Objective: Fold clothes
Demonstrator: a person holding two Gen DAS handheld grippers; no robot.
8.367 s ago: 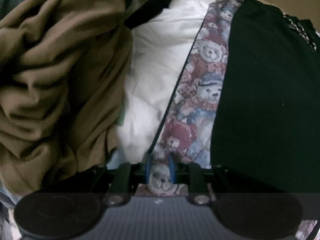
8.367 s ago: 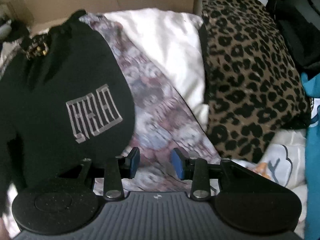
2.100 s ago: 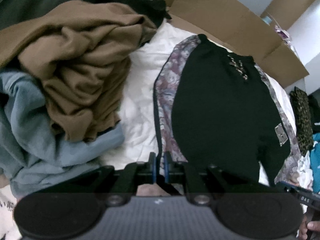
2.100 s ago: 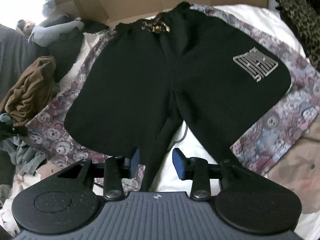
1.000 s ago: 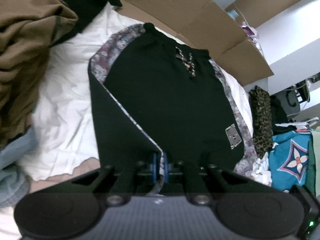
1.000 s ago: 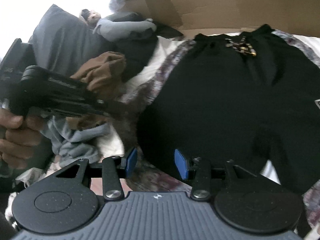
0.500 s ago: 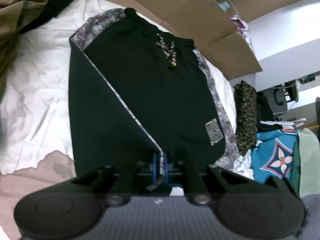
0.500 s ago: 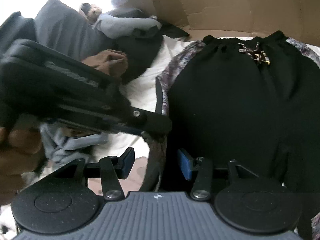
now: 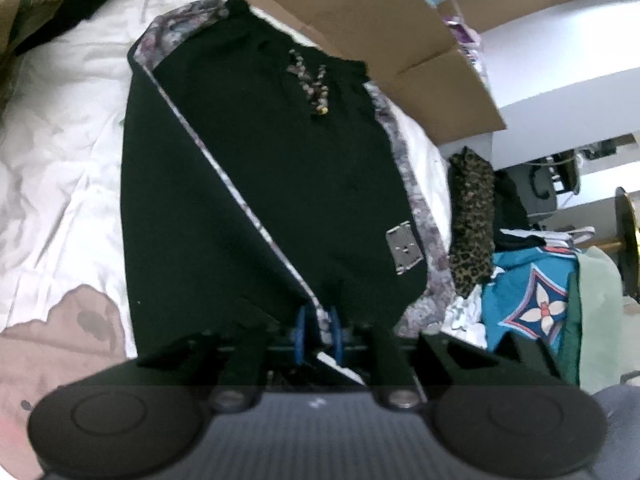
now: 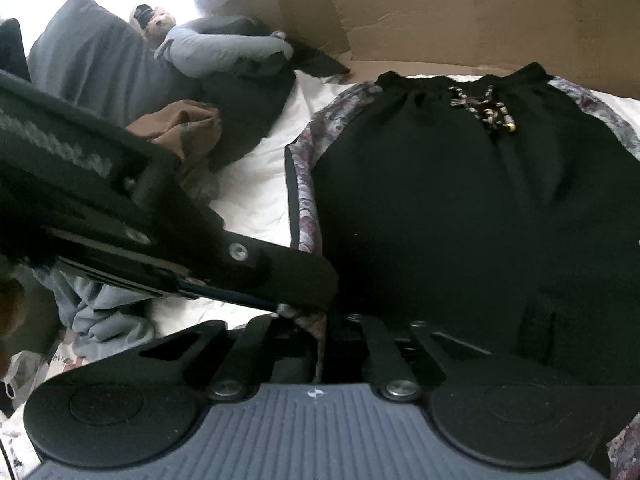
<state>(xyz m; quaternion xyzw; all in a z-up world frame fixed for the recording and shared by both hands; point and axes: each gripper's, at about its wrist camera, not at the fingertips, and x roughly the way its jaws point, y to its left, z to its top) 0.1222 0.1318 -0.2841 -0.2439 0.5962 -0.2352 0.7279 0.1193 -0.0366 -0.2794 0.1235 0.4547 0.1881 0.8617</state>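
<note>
Black shorts [image 9: 304, 160] with a drawstring and a grey patch lie flat on a bear-print cloth [image 9: 416, 208] with a black underside. My left gripper [image 9: 317, 330] is shut on a corner of that cloth, which is lifted and turned over so that its black underside [image 9: 180, 220] covers the shorts' left part. In the right wrist view the left gripper [image 10: 304, 280] reaches in from the left to the same corner. My right gripper [image 10: 320, 332] has its fingers drawn together on the printed cloth edge [image 10: 306, 208] beside the shorts [image 10: 460, 220]. Dark fabric hides its pads.
The white bed sheet [image 9: 60, 120] lies under everything. Cardboard [image 10: 460, 20] stands behind the shorts. A brown garment [image 10: 180, 128], a blue-grey garment [image 10: 100, 312] and a grey pillow [image 10: 92, 72] sit to the left. A leopard-print cushion [image 9: 472, 216] and a teal cloth [image 9: 532, 292] are to the right.
My left gripper has carried the cloth's corner up and to the right across the shorts. My right gripper moved to that corner, and its fingers went from open to closed on the edge.
</note>
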